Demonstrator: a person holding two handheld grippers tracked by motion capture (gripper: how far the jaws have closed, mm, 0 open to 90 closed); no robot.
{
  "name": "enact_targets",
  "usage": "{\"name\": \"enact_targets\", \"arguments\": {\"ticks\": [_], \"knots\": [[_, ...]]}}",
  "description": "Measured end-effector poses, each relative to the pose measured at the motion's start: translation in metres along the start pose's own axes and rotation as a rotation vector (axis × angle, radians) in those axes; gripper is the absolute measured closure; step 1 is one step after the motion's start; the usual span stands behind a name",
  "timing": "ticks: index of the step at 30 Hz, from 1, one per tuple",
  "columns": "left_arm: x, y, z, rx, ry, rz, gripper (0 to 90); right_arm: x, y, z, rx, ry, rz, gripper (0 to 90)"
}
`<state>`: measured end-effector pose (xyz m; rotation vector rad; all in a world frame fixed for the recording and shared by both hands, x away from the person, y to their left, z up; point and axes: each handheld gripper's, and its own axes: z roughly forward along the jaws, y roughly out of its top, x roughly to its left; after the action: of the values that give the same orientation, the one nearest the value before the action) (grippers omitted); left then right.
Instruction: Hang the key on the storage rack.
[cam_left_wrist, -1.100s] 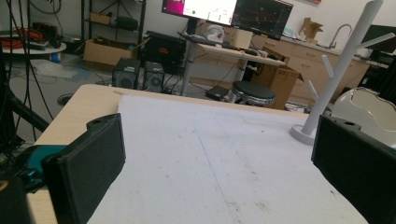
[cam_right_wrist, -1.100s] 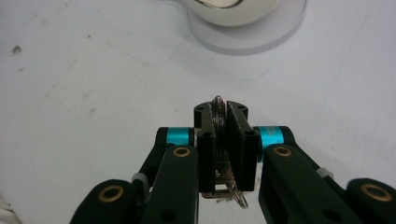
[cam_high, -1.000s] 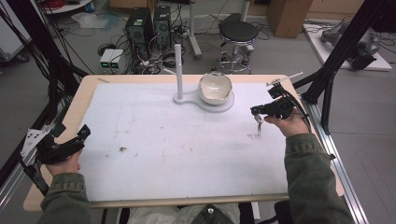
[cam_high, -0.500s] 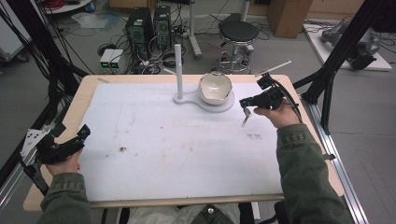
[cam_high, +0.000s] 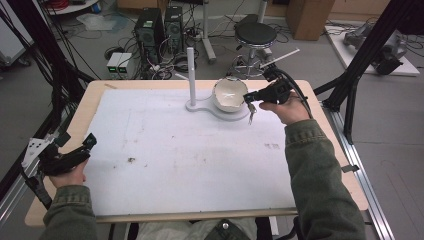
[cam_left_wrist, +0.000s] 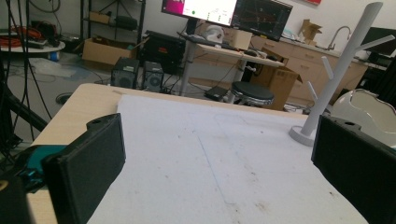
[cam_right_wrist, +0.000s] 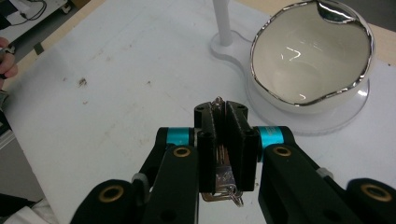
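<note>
**Cluttered lab, white-topped table: small metal piece clamped near the bowl**

Workshop floor behind the table: black computer towers (cam_high: 160, 30), round black stool (cam_high: 255, 34), loose cables, cardboard boxes; monitors on a far desk in the left gripper view. Pale wooden table (cam_high: 87, 105) covered by a white sheet (cam_high: 190, 160), lightly scuffed, with a dark speck (cam_high: 131, 160) left of centre.

At the far edge of the sheet: white branched stand on a flat white base (cam_high: 191, 75). Just beside the post, on the same base, a white glossy bowl with a wavy silver rim (cam_high: 230, 94), upright, mouth up.

Right gripper (cam_high: 250, 96), held in the right hand (cam_high: 287, 107), raised above the sheet just beside the bowl's near right side. Jaws pressed nearly together on a small silvery metal piece (cam_right_wrist: 222, 175): thin shiny strips between the pads, a tip poking out past the jaw ends, a wire loop showing below the jaws in the right gripper view. From above, same piece (cam_high: 251, 116) dangling under the gripper, clear of the sheet, close to the base's rim. Exact kind of object too small to tell.

Left gripper (cam_high: 82, 150), in the left hand (cam_high: 67, 175), low at the table's near left edge, well apart from stand and bowl. Jaws spread wide, nothing between them but bare sheet in the left gripper view.
</note>
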<state>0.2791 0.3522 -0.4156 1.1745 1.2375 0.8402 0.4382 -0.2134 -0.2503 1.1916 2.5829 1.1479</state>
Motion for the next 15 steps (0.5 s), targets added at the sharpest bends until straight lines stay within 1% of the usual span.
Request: {"name": "enact_targets", "arguments": {"ticks": [3, 4, 5, 6, 7, 9, 10, 12, 13, 15], "knots": [[0.0, 0.0, 0.0, -0.001, -0.001, 0.0, 3.3, 0.0, 0.004, 0.002, -0.006, -0.002, -0.007, 82.8], [0.0, 0.0, 0.0, 0.0, -0.002, 0.0, 3.3, 0.001, 0.006, 0.002, -0.001, 0.004, -0.003, 82.8], [0.0, 0.0, 0.0, 0.0, 0.0, 0.0, 3.3, 0.002, 0.011, 0.003, -0.007, 0.02, -0.013, 82.8], [0.0, 0.0, 0.0, 0.001, -0.002, 0.0, 3.3, 0.002, 0.011, 0.003, -0.007, 0.02, -0.013, 82.8], [0.0, 0.0, 0.0, -0.001, -0.002, -0.001, 3.3, 0.002, 0.016, 0.005, -0.013, 0.032, -0.015, 82.8], [0.0, 0.0, 0.0, 0.001, 0.0, 0.0, 3.3, 0.003, 0.018, 0.005, -0.012, 0.031, -0.015, 82.7], [0.0, 0.0, 0.0, 0.0, 0.0, -0.003, 3.3, 0.004, 0.024, 0.006, -0.015, 0.034, -0.016, 82.8], [0.0, 0.0, 0.0, 0.002, 0.0, -0.002, 3.3, 0.005, 0.026, 0.006, -0.012, 0.032, -0.017, 82.7], [0.0, 0.0, 0.0, 0.001, -0.002, -0.002, 3.3, 0.007, 0.03, 0.007, -0.017, 0.041, -0.018, 82.7], [0.0, 0.0, 0.0, -0.001, -0.002, -0.004, 3.3, 0.007, 0.032, 0.008, -0.02, 0.044, -0.025, 82.8]]}}
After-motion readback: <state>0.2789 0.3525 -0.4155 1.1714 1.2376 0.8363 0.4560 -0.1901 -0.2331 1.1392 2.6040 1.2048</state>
